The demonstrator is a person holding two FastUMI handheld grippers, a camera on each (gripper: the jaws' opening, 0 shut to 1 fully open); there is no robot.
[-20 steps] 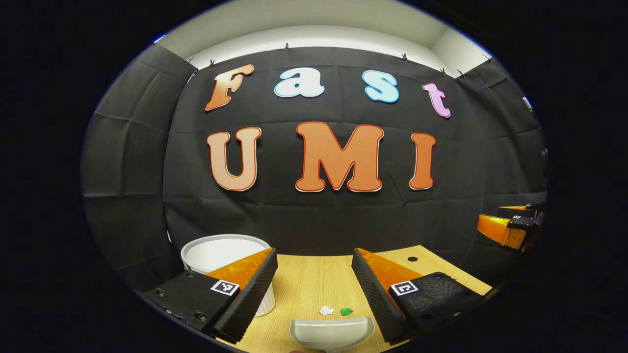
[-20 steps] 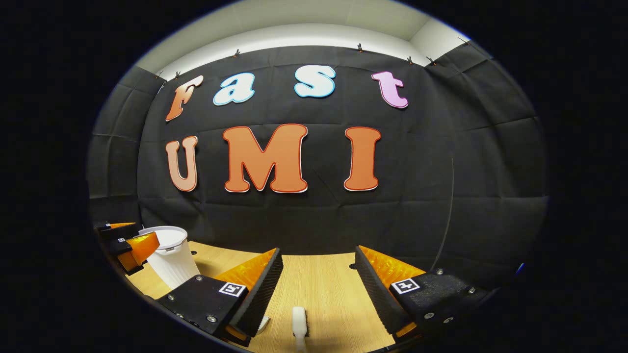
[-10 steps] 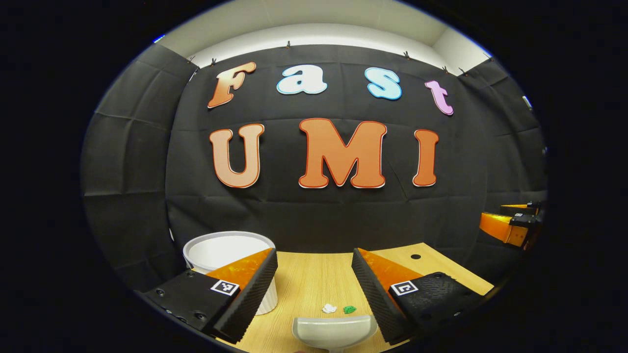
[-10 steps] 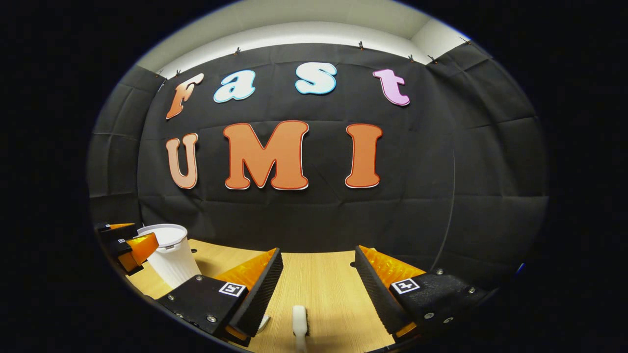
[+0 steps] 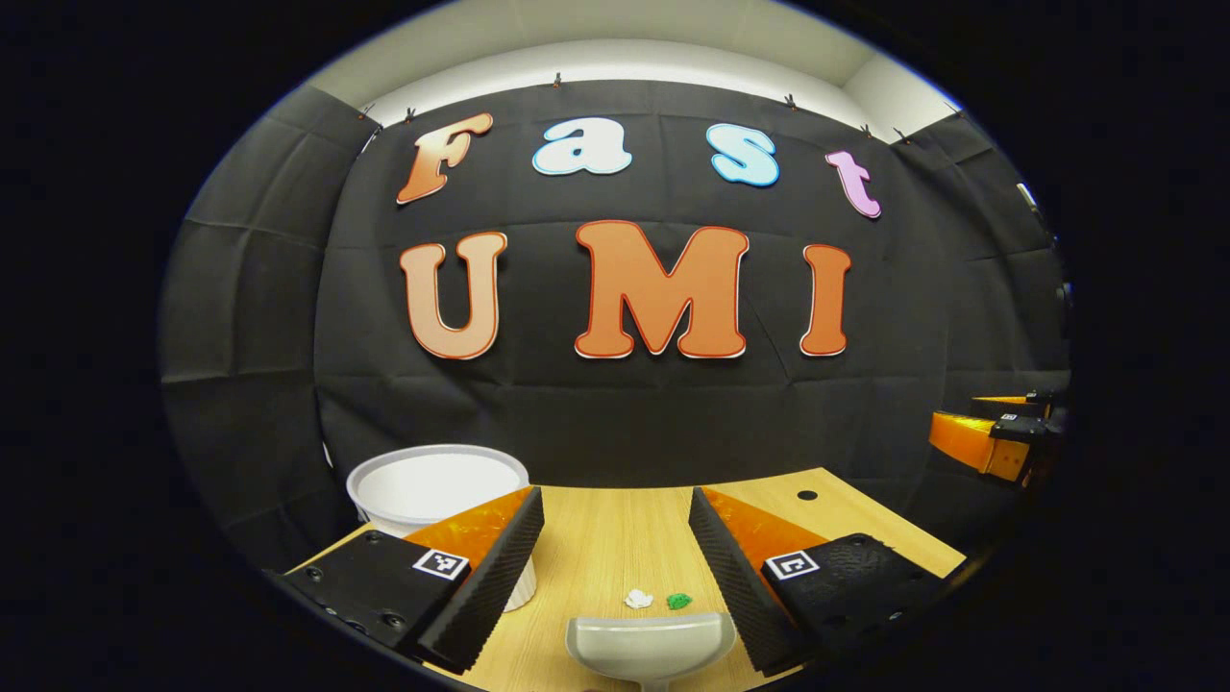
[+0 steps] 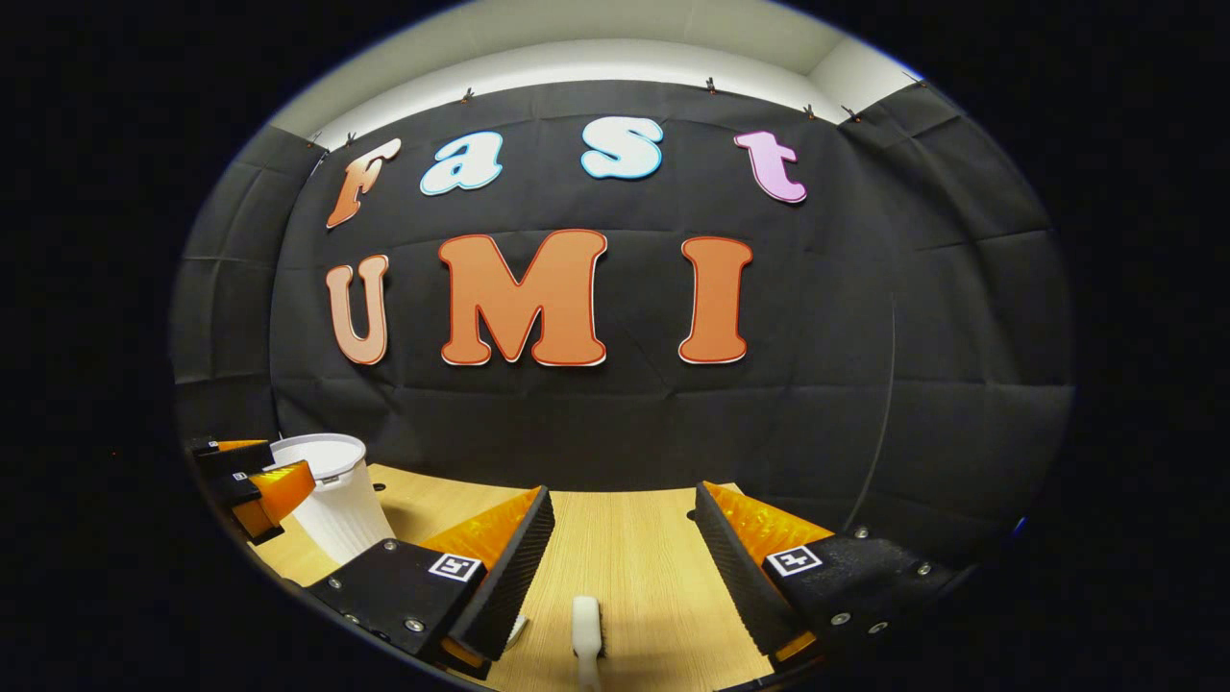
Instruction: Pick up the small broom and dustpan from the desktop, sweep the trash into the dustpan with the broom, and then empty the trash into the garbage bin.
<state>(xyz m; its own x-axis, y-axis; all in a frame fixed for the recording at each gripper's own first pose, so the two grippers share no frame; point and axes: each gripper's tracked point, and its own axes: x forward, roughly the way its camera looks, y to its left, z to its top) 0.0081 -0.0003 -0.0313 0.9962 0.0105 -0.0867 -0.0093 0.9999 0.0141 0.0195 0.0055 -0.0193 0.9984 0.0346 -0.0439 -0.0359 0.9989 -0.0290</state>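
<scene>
In your left gripper view, going L to R: the white garbage bin (image 5: 437,485) stands at the far L of the wood surface (image 5: 615,538), partly behind your L finger. Your left tongs (image 5: 615,553) are spread wide, holding nothing. Between the fingers lie a white scrap (image 5: 638,599) and a green scrap (image 5: 679,602), side by side, just beyond the dustpan (image 5: 651,647). Your other gripper shows at the far R edge.

In your right gripper view: the bin sits far L w/ the other gripper beside it. Your right tongs (image 6: 623,562) are wide apart too, nothing gripped. The small broom (image 6: 585,625) lies on the surface between them, untouched.
</scene>
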